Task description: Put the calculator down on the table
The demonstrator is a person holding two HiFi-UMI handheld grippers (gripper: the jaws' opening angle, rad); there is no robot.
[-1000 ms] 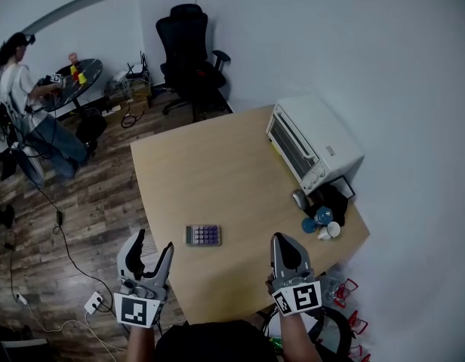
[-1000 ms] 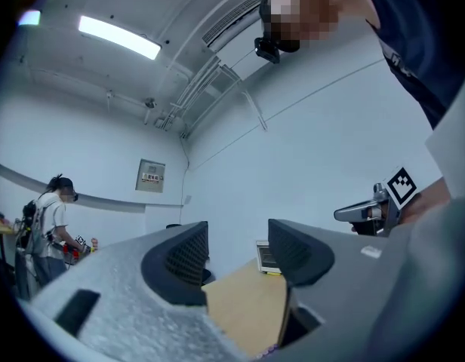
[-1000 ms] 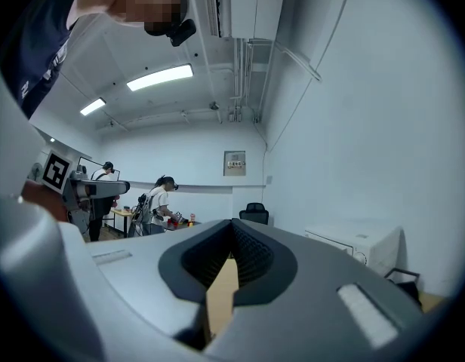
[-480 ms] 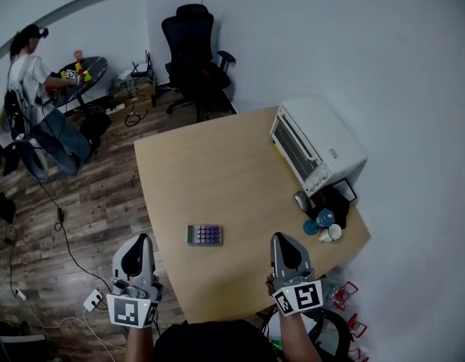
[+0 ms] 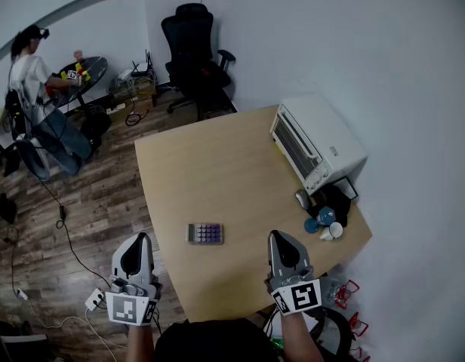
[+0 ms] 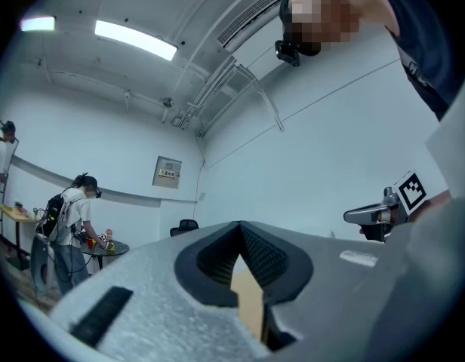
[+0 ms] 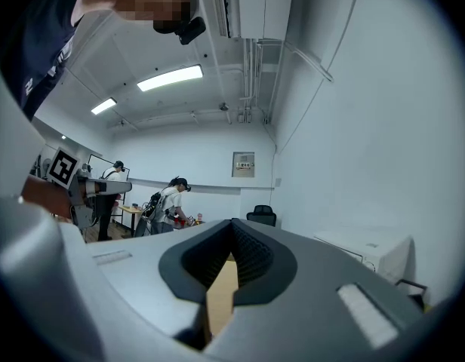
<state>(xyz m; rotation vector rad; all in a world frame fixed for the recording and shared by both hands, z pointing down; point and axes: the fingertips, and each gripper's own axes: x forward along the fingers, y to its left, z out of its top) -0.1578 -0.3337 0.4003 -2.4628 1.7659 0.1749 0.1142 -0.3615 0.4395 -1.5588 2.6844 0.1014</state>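
Observation:
A small grey calculator (image 5: 205, 234) with purple keys lies flat on the wooden table (image 5: 217, 172), near its front left part. My left gripper (image 5: 134, 253) hangs off the table's left front edge, its jaws shut with nothing between them. My right gripper (image 5: 281, 249) is held over the table's front edge, to the right of the calculator, jaws shut and empty. Both gripper views look level across the room; in the left gripper view the shut gripper (image 6: 244, 240) fills the bottom, and the right gripper view shows the same of its gripper (image 7: 232, 251). The calculator is hidden in both.
A white toaster oven (image 5: 315, 145) stands at the table's right side. In front of it lie a black object, blue and white cups (image 5: 324, 223) and a mouse. A black office chair (image 5: 193, 47) stands beyond the table. A person (image 5: 32, 89) works at a round table far left. Cables cross the floor.
My left gripper's jaws went from wide open to shut. The calculator and the right gripper kept their places.

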